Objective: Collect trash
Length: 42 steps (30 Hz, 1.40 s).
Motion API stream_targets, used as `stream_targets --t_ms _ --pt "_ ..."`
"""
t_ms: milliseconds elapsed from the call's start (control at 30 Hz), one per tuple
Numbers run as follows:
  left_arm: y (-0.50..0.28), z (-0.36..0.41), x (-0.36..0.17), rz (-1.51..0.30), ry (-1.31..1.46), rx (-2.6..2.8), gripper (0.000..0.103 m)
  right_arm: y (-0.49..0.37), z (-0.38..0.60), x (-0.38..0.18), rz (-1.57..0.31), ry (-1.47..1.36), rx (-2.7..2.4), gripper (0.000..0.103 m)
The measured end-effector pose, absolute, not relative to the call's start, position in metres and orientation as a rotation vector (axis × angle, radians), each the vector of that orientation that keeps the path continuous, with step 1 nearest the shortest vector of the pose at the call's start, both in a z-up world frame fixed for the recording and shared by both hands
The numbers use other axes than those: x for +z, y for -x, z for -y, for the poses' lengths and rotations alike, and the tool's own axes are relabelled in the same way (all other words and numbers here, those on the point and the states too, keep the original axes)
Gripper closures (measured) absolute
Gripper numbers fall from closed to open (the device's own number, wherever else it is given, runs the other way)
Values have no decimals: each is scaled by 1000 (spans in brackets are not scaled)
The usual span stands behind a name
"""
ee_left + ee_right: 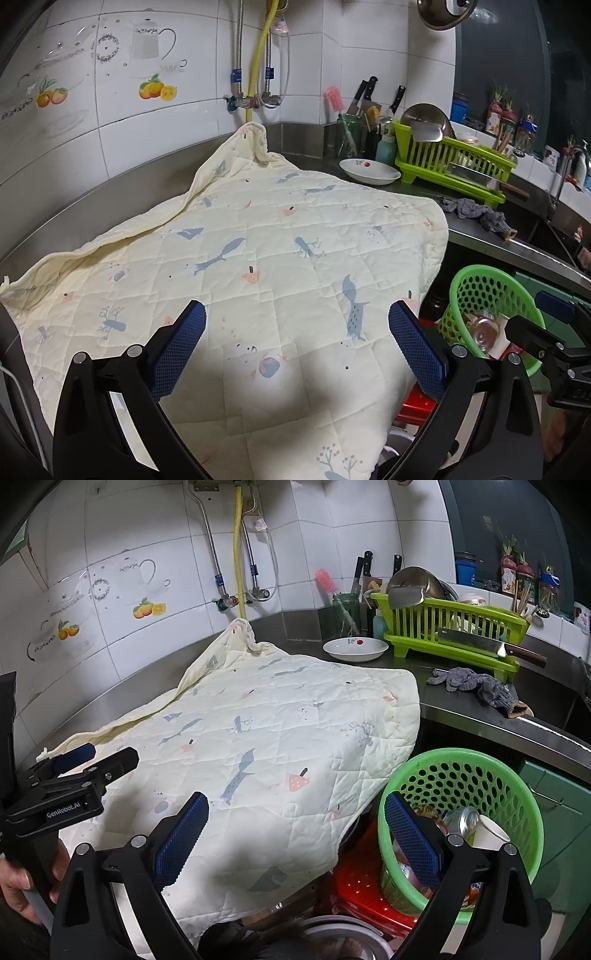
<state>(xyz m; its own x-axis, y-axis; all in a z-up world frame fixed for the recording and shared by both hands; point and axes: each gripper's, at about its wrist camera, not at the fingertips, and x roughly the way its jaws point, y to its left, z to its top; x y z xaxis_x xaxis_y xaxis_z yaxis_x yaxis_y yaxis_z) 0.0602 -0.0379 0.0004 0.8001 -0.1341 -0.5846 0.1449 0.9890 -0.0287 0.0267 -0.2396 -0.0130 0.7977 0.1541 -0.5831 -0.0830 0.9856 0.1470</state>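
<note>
A green perforated trash basket point(480, 771) stands below the counter edge at the right; it also shows in the left wrist view point(476, 284). Inside lie a crushed can point(461, 819), a white paper cup point(489, 832) and other wrappers. My left gripper point(297, 325) is open and empty above a cream quilted cloth point(258, 258) that covers the counter. My right gripper point(295, 823) is open and empty, between the cloth's hanging edge point(295, 775) and the basket. The left gripper shows at the left of the right wrist view point(85, 760).
A white dish point(355, 648), a lime dish rack point(454, 627) with a cleaver point(480, 644), and grey gloves point(476, 686) sit on the steel counter at the back right. A red stool point(354, 878) and a metal pot rim point(332, 923) lie below.
</note>
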Motion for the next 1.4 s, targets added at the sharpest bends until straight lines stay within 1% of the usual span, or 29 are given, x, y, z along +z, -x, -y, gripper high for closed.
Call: stream_targets --t_ms 1400 --pt "-56 36 8 -601 -29 -135 5 -22 233 -6 -614 -101 122 10"
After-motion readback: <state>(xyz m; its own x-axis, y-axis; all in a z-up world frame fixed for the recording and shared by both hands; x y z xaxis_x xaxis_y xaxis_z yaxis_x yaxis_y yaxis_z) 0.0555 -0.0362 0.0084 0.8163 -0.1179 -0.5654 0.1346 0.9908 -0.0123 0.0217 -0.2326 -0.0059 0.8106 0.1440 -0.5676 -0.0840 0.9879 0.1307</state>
